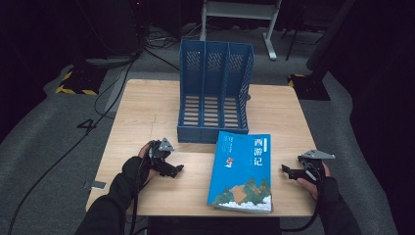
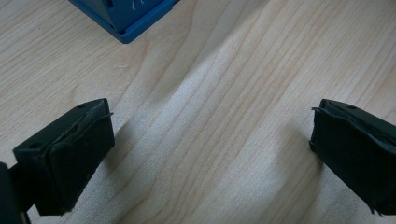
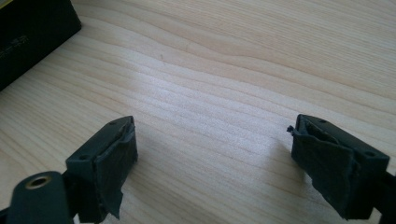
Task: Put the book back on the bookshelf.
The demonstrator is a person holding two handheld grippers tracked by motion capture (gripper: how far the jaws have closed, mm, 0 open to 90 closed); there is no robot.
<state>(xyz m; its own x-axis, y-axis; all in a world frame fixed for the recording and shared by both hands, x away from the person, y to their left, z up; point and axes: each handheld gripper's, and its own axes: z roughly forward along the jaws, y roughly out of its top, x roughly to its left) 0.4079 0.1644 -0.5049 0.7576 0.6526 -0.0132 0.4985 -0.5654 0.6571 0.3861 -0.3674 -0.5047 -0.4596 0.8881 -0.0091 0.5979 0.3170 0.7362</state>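
On the wooden bench (image 1: 147,107) a blue file rack (image 1: 215,93) stands behind a blue book (image 1: 241,172) (lying flat, between the hands); left gripper (image 1: 179,169) and right gripper (image 1: 285,169) gape, holding nothing

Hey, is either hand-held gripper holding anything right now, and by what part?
Nothing is held. The left hand-held gripper and right hand-held gripper both stand open over bare table, beside the book.
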